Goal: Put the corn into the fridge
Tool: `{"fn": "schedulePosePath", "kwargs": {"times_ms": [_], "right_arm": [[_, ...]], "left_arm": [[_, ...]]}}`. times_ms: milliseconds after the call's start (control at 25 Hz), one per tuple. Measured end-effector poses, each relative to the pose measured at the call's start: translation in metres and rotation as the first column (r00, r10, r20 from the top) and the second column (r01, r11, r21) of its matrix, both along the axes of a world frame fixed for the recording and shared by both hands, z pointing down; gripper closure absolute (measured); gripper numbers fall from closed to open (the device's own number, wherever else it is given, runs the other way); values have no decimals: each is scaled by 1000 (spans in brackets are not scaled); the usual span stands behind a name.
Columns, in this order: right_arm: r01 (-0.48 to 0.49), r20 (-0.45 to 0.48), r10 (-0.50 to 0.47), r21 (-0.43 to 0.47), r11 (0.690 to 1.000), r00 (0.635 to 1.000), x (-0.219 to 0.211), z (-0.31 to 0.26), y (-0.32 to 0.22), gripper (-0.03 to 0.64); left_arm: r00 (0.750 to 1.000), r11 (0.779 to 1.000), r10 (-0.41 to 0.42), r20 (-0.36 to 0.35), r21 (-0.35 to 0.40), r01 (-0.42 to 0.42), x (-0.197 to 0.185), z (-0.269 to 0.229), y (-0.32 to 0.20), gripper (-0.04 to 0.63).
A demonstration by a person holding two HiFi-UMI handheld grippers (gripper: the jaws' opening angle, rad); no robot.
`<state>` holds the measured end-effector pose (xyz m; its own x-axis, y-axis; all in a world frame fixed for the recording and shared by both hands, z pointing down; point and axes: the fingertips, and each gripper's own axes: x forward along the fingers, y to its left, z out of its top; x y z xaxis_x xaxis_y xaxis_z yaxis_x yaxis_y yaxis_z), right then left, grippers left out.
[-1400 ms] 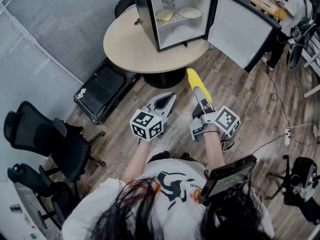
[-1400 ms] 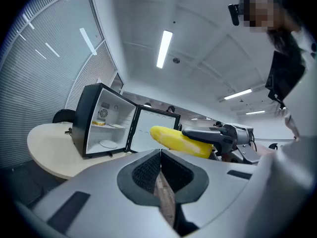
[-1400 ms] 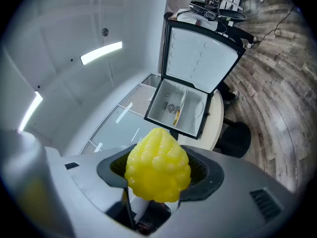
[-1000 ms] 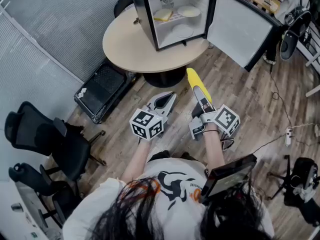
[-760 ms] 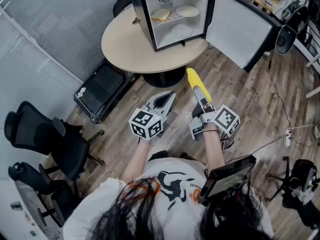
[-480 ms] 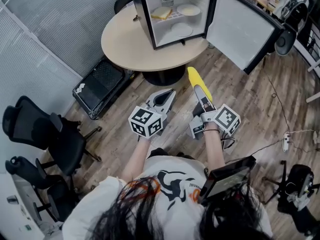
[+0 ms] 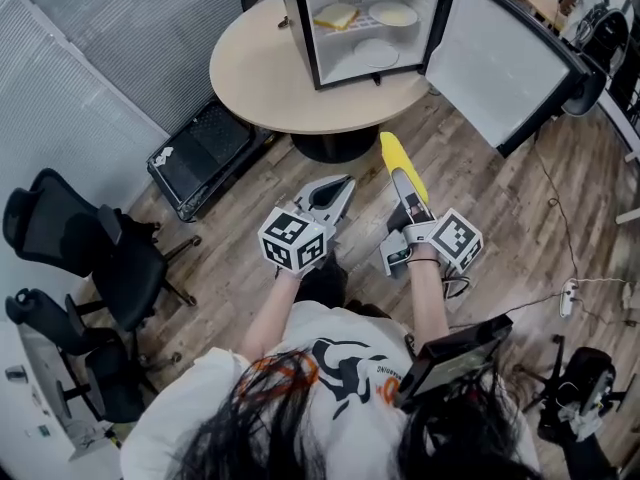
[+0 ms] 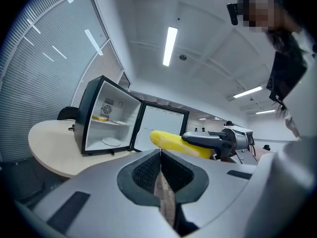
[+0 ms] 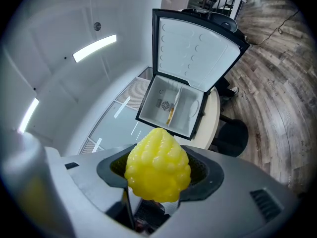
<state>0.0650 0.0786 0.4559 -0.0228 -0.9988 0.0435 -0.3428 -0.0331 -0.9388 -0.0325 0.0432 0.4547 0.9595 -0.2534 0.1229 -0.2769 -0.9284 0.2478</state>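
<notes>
Right gripper (image 7: 408,190) is clamping the corn (image 7: 391,154) between its jaws, the yellow tip pointing toward the open fridge (image 7: 300,28) on the round table (image 7: 262,78); left gripper (image 7: 336,190) is hovering just beside it, jaws pressed together and empty.

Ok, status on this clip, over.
Left gripper shut, empty. Right gripper clamped on corn cob, pointed at mini fridge. Its door open, nothing blocking.

It's an office: black swivel chairs (image 7: 70,238) on wood-plank floor (image 7: 500,218), slatted blinds (image 8: 39,73), ceiling strip lights (image 8: 170,45), a round bench (image 7: 260,78) carrying a mini fridge (image 7: 495,63).
</notes>
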Motion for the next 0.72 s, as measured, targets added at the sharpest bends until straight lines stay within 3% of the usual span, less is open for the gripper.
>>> {"fn": "schedulePosePath", "kwargs": {"times_ms": [360,720], "right_arm": [[-5,7,6,-23,1000,1000,13,10,-32,362],[-35,-27,34,-63,997,999,41,10,-101,360]], "left_arm": [[1000,1000,8,8,-14,-8,15,10,-34,584],[1000,999,25,7,-38,-25,38,15,-112,583]]}}
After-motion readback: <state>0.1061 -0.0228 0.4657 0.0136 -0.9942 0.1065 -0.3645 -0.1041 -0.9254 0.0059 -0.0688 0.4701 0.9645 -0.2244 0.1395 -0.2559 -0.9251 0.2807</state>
